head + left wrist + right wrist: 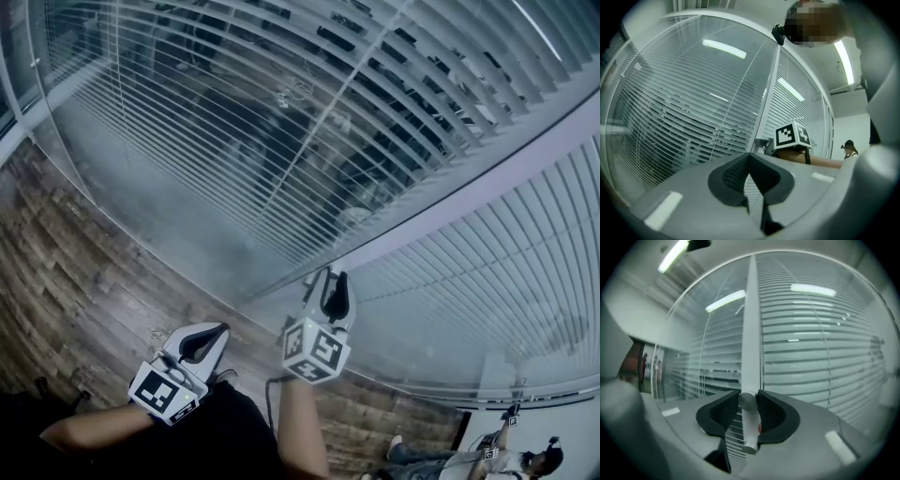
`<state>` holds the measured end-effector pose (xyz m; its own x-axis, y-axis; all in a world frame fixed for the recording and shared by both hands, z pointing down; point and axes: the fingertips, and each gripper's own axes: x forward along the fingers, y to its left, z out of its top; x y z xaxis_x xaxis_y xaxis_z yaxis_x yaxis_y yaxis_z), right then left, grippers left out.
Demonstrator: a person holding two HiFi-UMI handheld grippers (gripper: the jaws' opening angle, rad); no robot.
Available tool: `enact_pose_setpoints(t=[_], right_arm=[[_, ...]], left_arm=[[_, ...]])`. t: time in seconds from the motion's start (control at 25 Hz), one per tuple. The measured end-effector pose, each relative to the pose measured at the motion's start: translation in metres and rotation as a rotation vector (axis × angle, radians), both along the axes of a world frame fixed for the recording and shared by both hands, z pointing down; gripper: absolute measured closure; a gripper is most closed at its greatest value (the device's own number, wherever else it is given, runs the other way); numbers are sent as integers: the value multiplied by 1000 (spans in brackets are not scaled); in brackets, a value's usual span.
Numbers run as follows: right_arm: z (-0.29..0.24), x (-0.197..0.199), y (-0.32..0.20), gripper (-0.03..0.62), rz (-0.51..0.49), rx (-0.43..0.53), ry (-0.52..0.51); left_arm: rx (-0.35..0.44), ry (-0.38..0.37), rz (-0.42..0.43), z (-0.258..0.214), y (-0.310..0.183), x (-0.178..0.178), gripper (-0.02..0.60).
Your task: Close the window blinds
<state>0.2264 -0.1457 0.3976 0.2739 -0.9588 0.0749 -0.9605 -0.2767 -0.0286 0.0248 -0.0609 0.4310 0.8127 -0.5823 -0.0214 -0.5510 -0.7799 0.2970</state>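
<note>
Right gripper (pixel 748 404) clamps the lower end of the blind wand (pixel 752 333), which runs upright in front of the blinds (pixel 820 348). Left gripper (pixel 750 159): jaws together, empty.

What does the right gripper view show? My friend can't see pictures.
The right hand-held gripper clamps its two dark jaws on a white wand that hangs straight down the middle of the picture. Behind it are white window blinds, with dark gaps showing between some slats.

An office: glass partitions (pixel 164 202), slatted blinds (pixel 487 267), ceiling strip lights (pixel 724 48).
</note>
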Motion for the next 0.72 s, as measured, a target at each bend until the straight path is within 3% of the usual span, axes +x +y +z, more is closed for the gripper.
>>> enact_pose_setpoints(t=[0.2,0.28,0.32,0.44,0.52,0.64,0.72], right_arm=[[1,7,3,464,-4,207,-477],[-3,6,4,464,-15,235,-556],[-3,5,5,462,-24,225,-547],[2,0,8,454,-58,115,-340],[3,-4,11,419,-64,12,-62],[2,-16,8,418,-66,-133,387],[2,-22,5,418,-64,-220,579]], left_arm=[[2,-4,6,0,1,1,580],[1,-3,6,-4,3,1,580],[1,-2,6,-4,3,1,580],[5,-2,8,-1,7,0,580],[3,-2,6,0,7,0,580],[0,1,4,2,5,1,580],[1,1,8,-1,5,3,580]])
